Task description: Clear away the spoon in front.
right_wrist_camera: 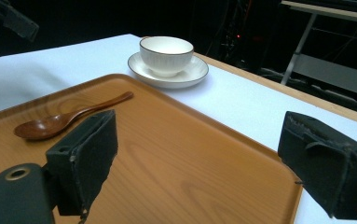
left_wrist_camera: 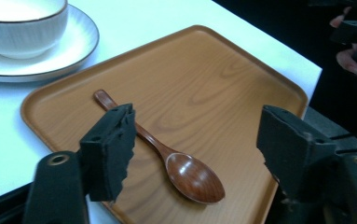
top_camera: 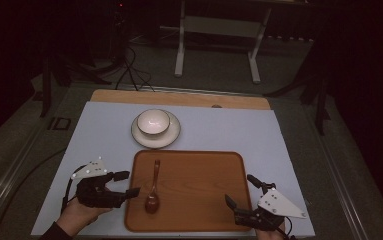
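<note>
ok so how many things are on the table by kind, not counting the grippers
white ribbed bowl: 1
white round saucer with a dark rim line, under the bowl: 1
brown rectangular wooden tray: 1
dark brown wooden spoon, lying on the tray: 1
total: 4

From above, my dim scene fades to near black beyond the pale table (top_camera: 104, 130), a soft glare sits inside the bowl (top_camera: 153, 121), and my own jaws loom blurred and dark in both gripper views.
</note>
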A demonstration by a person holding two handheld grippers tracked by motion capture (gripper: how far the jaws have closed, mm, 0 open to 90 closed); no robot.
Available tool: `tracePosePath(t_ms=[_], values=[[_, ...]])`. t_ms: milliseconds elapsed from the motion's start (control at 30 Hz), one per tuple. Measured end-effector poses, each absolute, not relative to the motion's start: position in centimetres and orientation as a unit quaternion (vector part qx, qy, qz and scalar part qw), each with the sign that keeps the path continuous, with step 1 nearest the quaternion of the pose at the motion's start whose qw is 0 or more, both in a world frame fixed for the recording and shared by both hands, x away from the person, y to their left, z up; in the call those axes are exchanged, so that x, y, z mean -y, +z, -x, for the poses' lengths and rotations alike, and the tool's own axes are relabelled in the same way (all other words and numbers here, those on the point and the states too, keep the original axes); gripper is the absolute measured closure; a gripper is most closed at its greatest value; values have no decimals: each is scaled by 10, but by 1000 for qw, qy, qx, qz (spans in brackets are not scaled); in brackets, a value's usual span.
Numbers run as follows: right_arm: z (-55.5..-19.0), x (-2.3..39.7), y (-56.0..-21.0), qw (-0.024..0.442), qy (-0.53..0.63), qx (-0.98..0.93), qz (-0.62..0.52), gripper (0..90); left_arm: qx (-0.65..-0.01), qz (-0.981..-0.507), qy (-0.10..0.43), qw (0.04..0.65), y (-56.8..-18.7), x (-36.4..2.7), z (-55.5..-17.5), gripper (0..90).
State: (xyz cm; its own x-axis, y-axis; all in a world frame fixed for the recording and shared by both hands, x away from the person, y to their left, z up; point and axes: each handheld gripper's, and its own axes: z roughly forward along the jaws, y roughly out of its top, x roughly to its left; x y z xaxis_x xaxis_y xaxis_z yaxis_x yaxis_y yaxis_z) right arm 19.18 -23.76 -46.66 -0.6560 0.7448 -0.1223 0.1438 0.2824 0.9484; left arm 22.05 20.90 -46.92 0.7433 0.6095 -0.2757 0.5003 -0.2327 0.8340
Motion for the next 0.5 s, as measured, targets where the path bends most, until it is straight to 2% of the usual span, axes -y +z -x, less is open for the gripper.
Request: tracePosePath(t_ms=[167,233,433,500], values=[[-191,237,-467,288,520,-748,-295,118,-348,-784,49,511,-478,-213,-216,202],[-191,237,-467,287,519,-749,-295,118,-338,-785,40,518,-480,-214,-215,148],[-191,237,-467,286,517,-751,-293,119,-339,-787,55,512,-489,-217,-212,139],[-191,236,-467,286,518,-751,-293,119,-340,-789,59,508,-491,-217,-212,110]])
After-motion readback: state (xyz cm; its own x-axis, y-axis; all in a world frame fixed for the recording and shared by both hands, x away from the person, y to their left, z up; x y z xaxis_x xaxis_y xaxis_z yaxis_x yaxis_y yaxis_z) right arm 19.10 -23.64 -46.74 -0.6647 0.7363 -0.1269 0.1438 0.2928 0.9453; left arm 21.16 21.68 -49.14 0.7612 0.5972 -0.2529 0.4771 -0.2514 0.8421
